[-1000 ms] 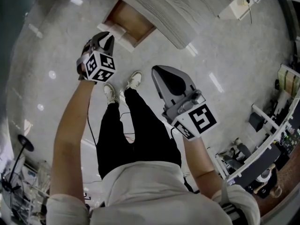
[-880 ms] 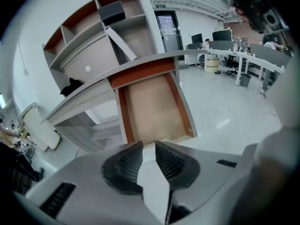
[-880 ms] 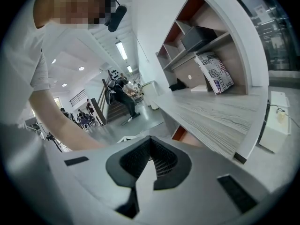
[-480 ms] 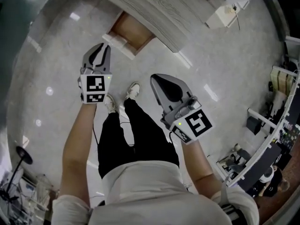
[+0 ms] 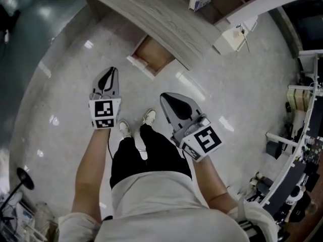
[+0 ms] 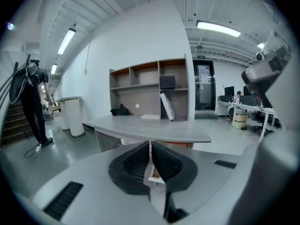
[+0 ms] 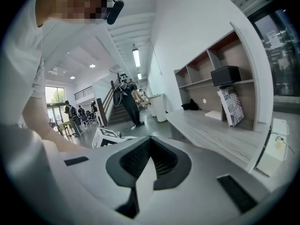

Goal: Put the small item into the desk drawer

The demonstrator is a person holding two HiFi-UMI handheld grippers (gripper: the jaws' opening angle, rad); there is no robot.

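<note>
The left tool (image 5: pixel 112 71) and the right tool (image 5: pixel 164 96) both have their jaws pressed together on nothing, held over the floor (image 5: pixel 60 100) short of the table (image 5: pixel 166 24). The drawer (image 5: pixel 153 54) under the table's near edge already stands open. No small item can be picked out in any view, so fetching and placing it both seem left to do.

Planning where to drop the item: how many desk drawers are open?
1. The open drawer juts out from under the desk, just ahead of the left gripper. Other drawers may be hidden beneath the desktop.
</note>
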